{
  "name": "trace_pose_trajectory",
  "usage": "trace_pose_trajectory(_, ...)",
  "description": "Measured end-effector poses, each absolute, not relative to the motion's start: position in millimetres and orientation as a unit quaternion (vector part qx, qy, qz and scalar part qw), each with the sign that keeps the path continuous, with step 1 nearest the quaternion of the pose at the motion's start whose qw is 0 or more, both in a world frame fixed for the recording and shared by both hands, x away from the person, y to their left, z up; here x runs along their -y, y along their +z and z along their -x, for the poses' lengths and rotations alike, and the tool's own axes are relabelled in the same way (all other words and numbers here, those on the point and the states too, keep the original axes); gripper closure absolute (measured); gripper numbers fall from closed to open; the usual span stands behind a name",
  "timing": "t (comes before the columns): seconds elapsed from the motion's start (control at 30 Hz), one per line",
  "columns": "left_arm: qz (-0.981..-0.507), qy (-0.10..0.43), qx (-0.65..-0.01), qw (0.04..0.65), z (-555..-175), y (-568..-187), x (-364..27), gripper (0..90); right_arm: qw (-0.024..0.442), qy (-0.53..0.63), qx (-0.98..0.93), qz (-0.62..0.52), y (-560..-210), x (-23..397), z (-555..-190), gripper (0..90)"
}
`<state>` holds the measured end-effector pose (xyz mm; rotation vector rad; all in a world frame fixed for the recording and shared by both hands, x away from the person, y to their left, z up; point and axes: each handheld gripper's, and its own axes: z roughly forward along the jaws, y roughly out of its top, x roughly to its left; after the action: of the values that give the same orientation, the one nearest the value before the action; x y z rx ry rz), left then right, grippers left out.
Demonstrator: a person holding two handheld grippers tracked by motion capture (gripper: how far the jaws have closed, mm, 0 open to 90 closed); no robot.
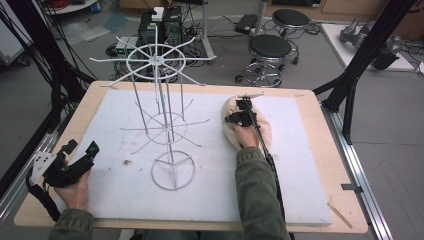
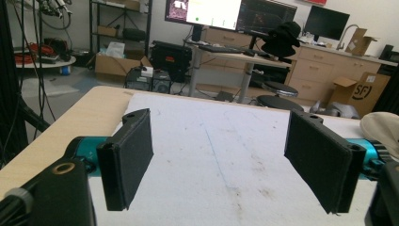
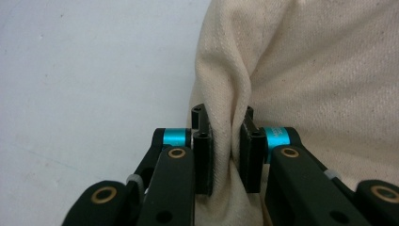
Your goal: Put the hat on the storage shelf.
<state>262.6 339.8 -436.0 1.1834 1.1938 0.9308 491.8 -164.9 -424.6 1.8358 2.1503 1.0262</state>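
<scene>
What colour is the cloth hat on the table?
Cream, plain weave; the hat shows best in the right gripper view.

You wear olive-green sleeves (image 1: 255, 190) on both arms. Your left gripper (image 2: 219, 157) is black with broad flat pads and teal collars behind them; your right gripper (image 3: 225, 155) shows the same teal collars, brass-ringed pivots and a black cable (image 1: 272, 170) along the forearm.
</scene>
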Motion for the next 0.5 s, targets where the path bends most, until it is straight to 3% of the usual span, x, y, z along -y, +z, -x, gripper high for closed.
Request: trace_pose_trajectory(0.5, -0.508, 0.399, -0.507, 0.571, -263, -436, -339, 24.1, 0.087, 0.369, -0.726, -0.573, -403, 172, -480, 79.4)
